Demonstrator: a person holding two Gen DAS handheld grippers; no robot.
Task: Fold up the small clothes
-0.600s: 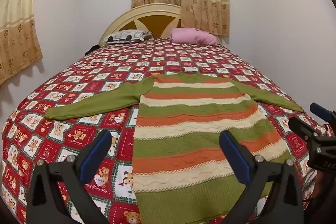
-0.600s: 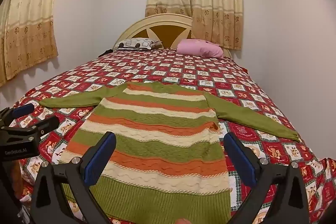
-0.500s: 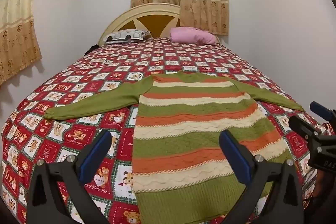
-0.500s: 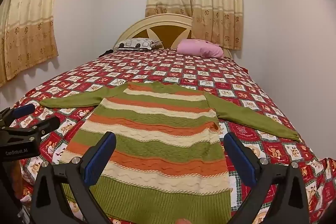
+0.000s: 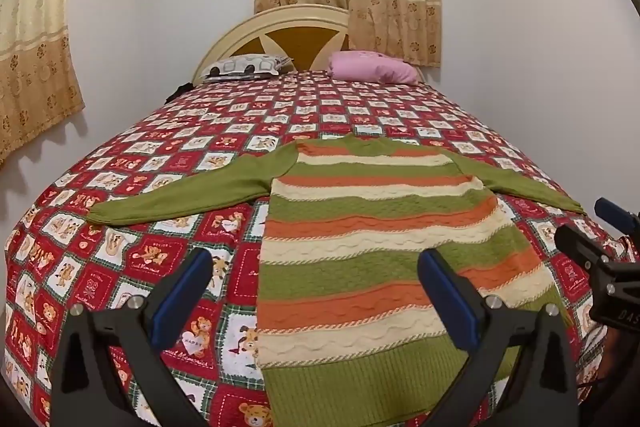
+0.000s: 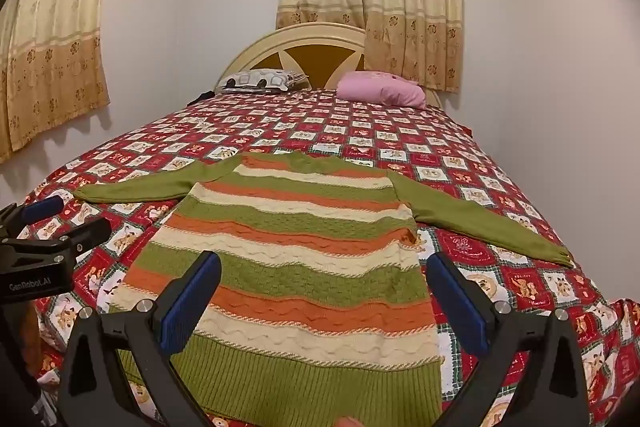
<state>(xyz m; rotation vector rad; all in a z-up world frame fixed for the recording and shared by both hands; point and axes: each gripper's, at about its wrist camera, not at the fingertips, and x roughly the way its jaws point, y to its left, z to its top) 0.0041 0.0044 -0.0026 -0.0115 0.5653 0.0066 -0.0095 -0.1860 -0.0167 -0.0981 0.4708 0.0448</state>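
1. Left wrist view: the left gripper (image 5: 314, 291) hangs over the near end of the bed, its blue-padded jaws spread wide with nothing between them. Below it lies the striped knitted sweater (image 5: 372, 251), spread flat on the teddy-bear bedspread (image 5: 132, 255), neck towards the headboard (image 5: 280, 35) and ribbed green hem (image 5: 360, 383) nearest the camera. Its left sleeve (image 5: 180, 195) runs out sideways and is fully laid out. This sleeve looks the natural first hold for this hand, taken at the cuff (image 5: 98, 217) or mid-sleeve and carried across the body.

2. Same view, handling: the knit looks thick, soft and floppy, probably light for its bulk. It should drape and sag from any single pinch, and the cable texture suggests it will grip the pads well and not slip. It may drag on the bedspread, so lifting clear before carrying seems wiser than sliding.

3. Right wrist view: the right gripper (image 6: 324, 297) is likewise spread wide and empty, above the sweater's lower body. The right sleeve (image 6: 480, 223) angles away to its cuff (image 6: 560, 255), which lies near the bed's side edge.

4. Same view, holds: for the later lengthwise fold, the two hem corners look best, one per gripper, since the ribbing is the firmest edge. Pinching only one layer is a likely risk. A grey patterned pillow (image 6: 260, 81) and a pink pillow (image 6: 380, 91) lie well apart from the work.
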